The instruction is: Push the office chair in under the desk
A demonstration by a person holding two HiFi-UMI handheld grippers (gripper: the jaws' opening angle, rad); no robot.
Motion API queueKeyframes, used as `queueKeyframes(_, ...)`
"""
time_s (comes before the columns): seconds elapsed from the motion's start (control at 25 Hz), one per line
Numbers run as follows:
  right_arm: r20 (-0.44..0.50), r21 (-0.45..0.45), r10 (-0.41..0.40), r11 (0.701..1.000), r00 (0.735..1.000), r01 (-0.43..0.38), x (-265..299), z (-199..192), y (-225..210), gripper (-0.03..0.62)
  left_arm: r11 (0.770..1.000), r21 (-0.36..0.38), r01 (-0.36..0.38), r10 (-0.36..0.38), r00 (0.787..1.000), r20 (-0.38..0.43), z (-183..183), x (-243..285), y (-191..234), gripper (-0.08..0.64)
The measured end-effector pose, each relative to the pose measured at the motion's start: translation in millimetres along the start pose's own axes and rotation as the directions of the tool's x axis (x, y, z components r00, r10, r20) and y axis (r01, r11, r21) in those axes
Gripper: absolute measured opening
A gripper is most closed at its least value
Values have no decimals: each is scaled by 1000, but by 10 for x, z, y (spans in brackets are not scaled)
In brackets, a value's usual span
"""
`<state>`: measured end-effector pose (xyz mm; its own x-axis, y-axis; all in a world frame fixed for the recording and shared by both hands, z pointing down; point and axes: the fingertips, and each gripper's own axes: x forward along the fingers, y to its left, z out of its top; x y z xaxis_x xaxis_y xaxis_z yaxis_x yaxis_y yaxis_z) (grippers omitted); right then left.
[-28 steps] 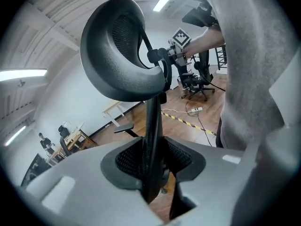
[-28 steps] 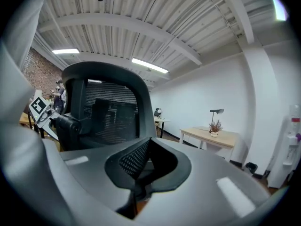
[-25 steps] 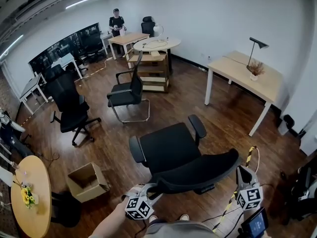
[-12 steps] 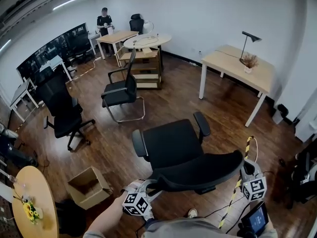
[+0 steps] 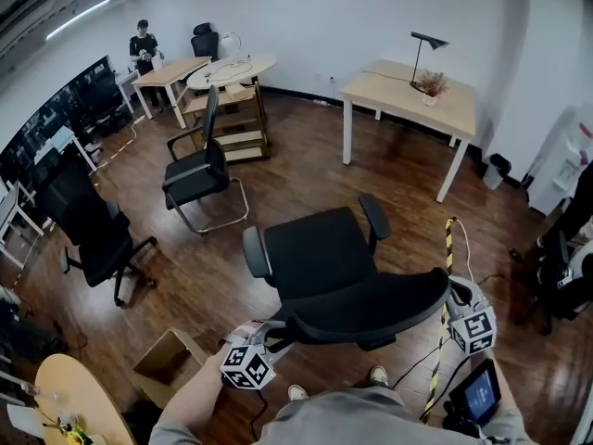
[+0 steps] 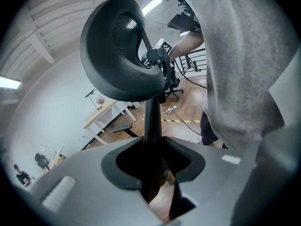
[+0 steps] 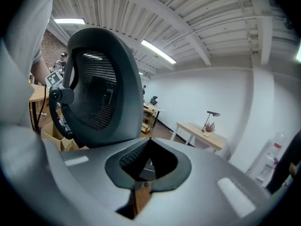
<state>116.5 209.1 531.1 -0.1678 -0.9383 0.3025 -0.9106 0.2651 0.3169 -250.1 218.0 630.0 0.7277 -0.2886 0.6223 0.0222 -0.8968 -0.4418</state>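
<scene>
The black office chair (image 5: 320, 258) stands in front of me, its seat turned toward the wooden desk (image 5: 412, 95) by the far wall. The curved mesh backrest (image 5: 371, 309) is nearest to me. My left gripper (image 5: 255, 341) sits under the backrest's left end, shut on the black backrest bar (image 6: 151, 126), which runs up between its jaws (image 6: 153, 166). My right gripper (image 5: 463, 311) is shut with nothing between its jaws and rests by the backrest's right end. In the right gripper view the backrest (image 7: 101, 98) fills the left, with my right gripper (image 7: 143, 173) beside it and the desk (image 7: 200, 131) beyond.
A sled-base chair (image 5: 199, 170) and another office chair (image 5: 88, 230) stand to the left. A cardboard box (image 5: 167, 364) and a round yellow table (image 5: 74, 401) are near my left side. A striped cable (image 5: 443, 295) and dark bags (image 5: 565, 267) lie to the right. A person (image 5: 144, 44) stands far back.
The chair has rolled a little across the floor toward the desk with both grippers at its backrest. My view has swung right, so the desk now sits nearer the middle.
</scene>
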Motion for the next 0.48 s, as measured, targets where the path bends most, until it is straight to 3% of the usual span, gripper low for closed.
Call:
queueKeyframes(0.28, -44, 11, -66, 998, 997, 66, -200, -5, 352, 6, 996, 56, 72, -74, 997, 27, -306, -193, 172, 124)
queueKeyframes(0.48, -88, -65, -60, 996, 994, 54, -282, 18, 642, 6, 990, 92, 103, -107, 994, 38, -489, -316, 277, 126)
